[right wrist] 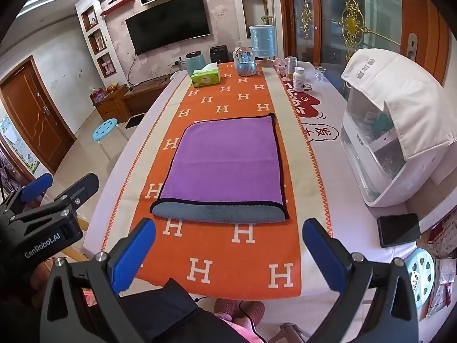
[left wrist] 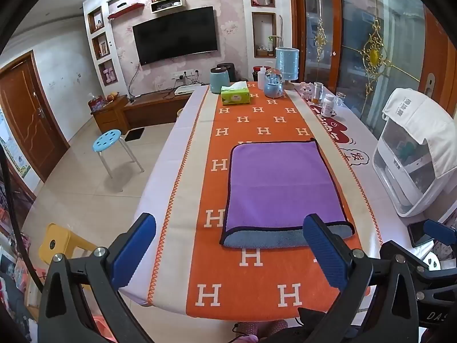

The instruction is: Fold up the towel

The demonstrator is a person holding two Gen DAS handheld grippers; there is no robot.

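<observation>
A purple towel (left wrist: 281, 184) with black trim lies flat on the orange runner (left wrist: 251, 274), folded over so its grey-blue underside shows along the near edge. It also shows in the right wrist view (right wrist: 225, 163). My left gripper (left wrist: 228, 253) is open and empty, held above the table's near end, just short of the towel's near edge. My right gripper (right wrist: 228, 254) is open and empty, also short of the towel's near edge. The left gripper (right wrist: 37, 197) appears at the left of the right wrist view.
A green tissue box (left wrist: 235, 95), jars, bottles and a blue lamp (left wrist: 287, 64) stand at the far end. A white appliance (right wrist: 382, 143) under a cloth and a black phone (right wrist: 398, 229) sit at the right. A blue stool (left wrist: 107, 140) stands at the left.
</observation>
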